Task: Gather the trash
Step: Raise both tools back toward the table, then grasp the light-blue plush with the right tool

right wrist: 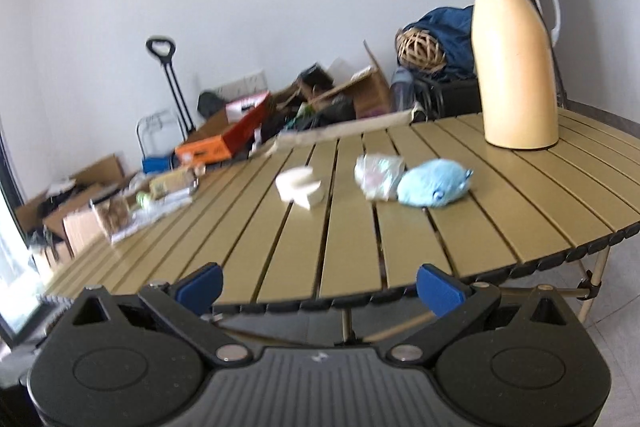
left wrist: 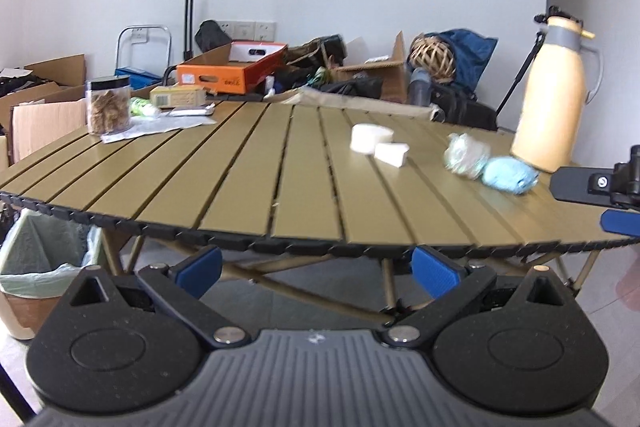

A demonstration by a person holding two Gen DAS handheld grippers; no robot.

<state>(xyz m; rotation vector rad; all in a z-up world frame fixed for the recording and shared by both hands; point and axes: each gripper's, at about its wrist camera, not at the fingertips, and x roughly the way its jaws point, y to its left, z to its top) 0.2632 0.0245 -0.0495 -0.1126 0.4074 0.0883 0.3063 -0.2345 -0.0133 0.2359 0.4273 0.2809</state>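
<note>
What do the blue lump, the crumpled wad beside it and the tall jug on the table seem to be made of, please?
Blue lump: soft fuzzy fabric, apparently plush, matte. Crumpled wad: thin translucent plastic film, probably a wrapper, creased and slightly shiny. Tall jug: smooth cream body, plastic or coated metal, with grey collar.

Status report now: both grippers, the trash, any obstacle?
Left gripper open, empty, short of table edge. Right gripper open, empty. Crumpled wrapper on table, touching blue plush toy. Bin at left; path clear.
</note>
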